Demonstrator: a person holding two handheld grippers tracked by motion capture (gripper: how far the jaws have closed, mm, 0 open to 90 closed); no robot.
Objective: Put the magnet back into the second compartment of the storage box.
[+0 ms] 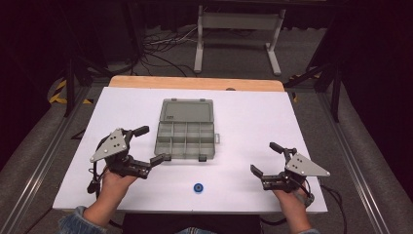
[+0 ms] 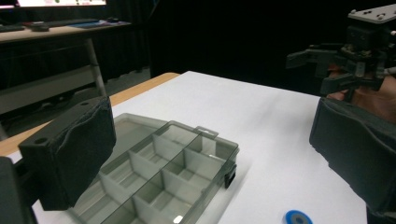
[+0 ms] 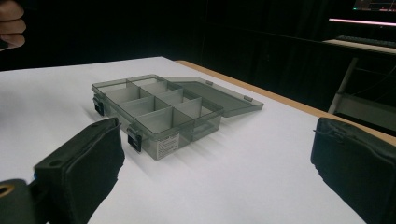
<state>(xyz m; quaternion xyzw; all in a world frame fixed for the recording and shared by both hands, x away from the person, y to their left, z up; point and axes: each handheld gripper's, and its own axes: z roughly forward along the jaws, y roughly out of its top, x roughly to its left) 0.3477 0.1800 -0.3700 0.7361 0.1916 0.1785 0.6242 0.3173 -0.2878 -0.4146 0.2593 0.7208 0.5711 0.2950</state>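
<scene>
A grey see-through compartment box (image 1: 185,140) lies open in the middle of the white table (image 1: 253,122), its lid (image 1: 187,110) folded flat behind it; the compartments (image 2: 159,182) look empty. It also appears as the box (image 3: 156,112) in the right gripper view. A small blue round thing (image 1: 197,187) lies in front of the box, near the table's front edge, and its rim (image 2: 299,218) peeks in low in the left gripper view. My left gripper (image 1: 151,144) is open, its lower fingertip close to the box's front left corner. My right gripper (image 1: 267,158) is open at the right, holding nothing.
A wooden strip (image 1: 195,83) runs along the table's far edge. Beyond it stand a white frame (image 1: 238,29) and cables on the floor. Dark metal rails flank the table on both sides. Wide bare table lies right of the box.
</scene>
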